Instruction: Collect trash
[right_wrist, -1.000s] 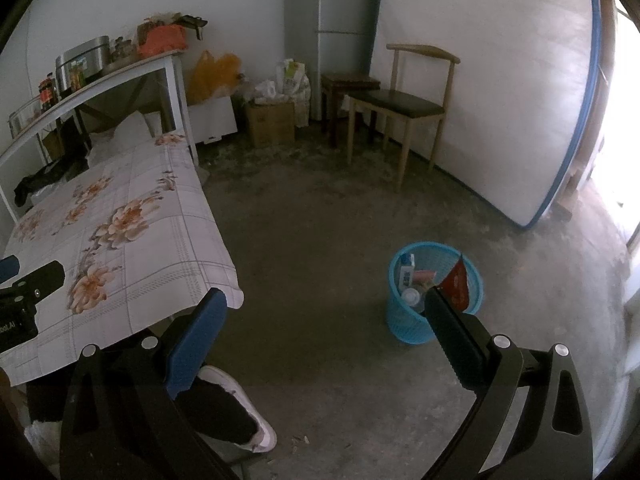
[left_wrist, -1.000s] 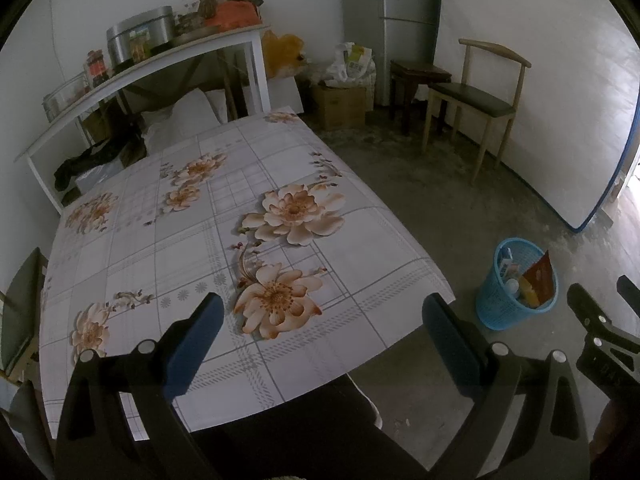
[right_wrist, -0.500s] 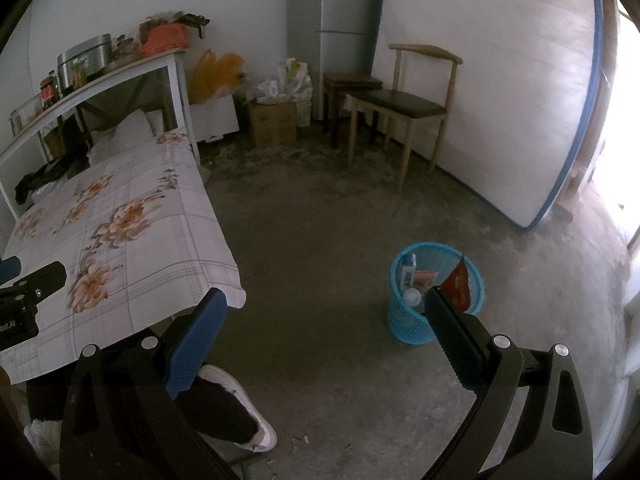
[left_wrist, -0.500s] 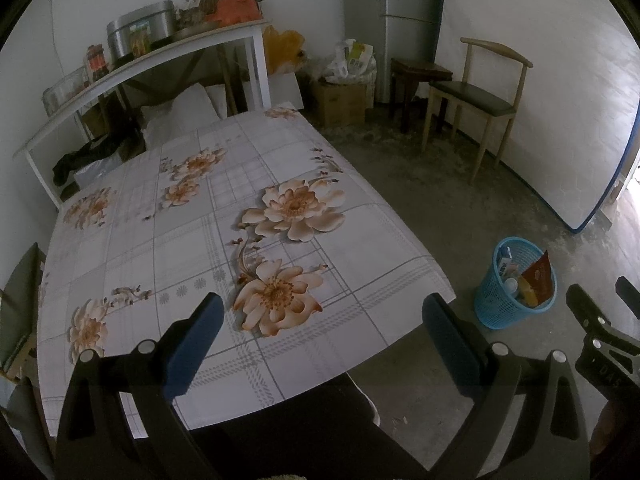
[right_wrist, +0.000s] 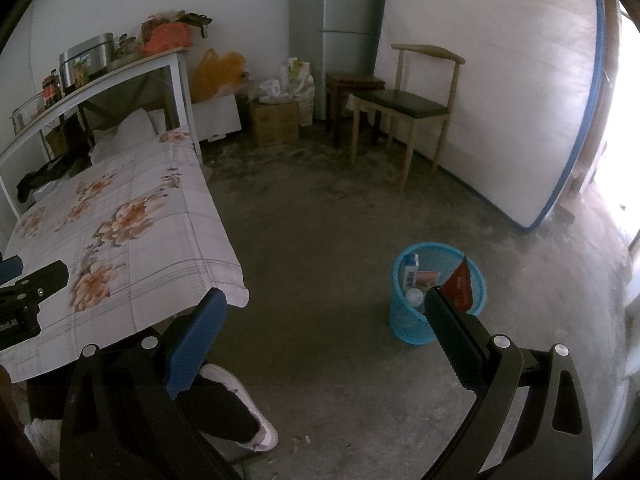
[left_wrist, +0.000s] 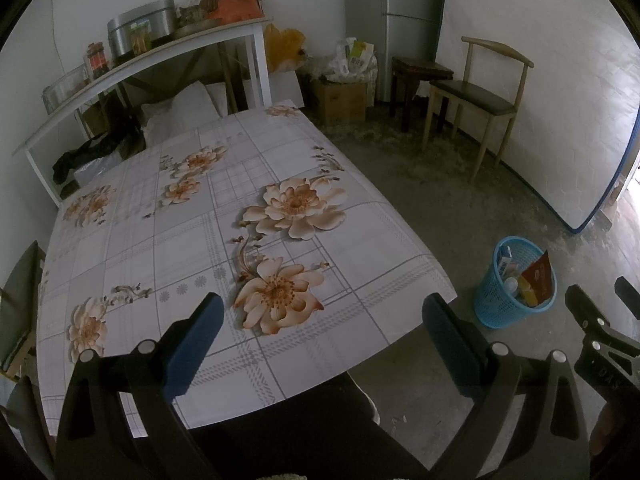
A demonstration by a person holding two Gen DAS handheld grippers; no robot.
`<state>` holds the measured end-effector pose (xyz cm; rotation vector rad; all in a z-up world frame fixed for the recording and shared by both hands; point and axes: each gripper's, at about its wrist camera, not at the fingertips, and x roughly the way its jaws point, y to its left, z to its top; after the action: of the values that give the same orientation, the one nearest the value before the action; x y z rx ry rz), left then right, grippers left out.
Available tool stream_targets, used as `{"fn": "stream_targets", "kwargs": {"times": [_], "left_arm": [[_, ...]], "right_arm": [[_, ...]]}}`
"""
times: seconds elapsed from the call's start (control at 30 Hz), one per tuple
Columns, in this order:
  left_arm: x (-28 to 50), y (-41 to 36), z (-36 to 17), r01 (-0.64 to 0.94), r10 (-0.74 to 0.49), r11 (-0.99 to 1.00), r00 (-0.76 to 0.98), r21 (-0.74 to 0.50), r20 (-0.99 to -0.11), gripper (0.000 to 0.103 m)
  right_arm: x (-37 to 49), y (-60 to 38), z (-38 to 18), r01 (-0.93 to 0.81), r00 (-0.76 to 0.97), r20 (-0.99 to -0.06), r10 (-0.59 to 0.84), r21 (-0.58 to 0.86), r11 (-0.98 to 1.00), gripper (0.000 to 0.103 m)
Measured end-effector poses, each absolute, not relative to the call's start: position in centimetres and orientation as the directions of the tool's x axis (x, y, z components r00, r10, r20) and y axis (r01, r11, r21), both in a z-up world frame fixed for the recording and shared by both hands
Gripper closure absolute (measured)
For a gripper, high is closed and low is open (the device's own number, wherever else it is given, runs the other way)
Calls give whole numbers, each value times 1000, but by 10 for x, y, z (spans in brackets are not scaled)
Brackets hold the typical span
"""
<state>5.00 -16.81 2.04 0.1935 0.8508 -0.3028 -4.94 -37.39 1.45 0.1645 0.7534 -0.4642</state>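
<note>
Landmark for this report: the blue basket (right_wrist: 438,292), standing on the bare concrete floor (right_wrist: 320,264), well apart from the table's near corner.

Contents: a red packet (right_wrist: 460,286) leaning against the basket's inner wall, a blue-and-white carton (right_wrist: 410,272) upright at the opposite side, and a small white bottle (right_wrist: 416,298) low between them. More items lie beneath; they cannot be identified.

Left gripper (left_wrist: 320,332): jaws spread wide, nothing between them, held over the edge of the floral tablecloth (left_wrist: 200,240), away from the basket.

Right gripper (right_wrist: 326,320): jaws spread wide, empty, held above the floor; one finger overlaps the basket's near rim in its own view.

A wooden chair (right_wrist: 404,108) stands beyond the basket, by the upright mattress (right_wrist: 500,100).

A white shoe (right_wrist: 244,408) rests on the floor, nearer than the basket.
</note>
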Motion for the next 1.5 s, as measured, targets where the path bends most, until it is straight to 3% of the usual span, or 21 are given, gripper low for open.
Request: {"fn": "stream_targets", "kwargs": {"times": [1.5], "left_arm": [[49, -165, 20, 333, -183, 942, 617, 44, -765, 6]], "right_arm": [[-43, -375, 13, 432, 645, -692, -324, -19, 902, 8]]}}
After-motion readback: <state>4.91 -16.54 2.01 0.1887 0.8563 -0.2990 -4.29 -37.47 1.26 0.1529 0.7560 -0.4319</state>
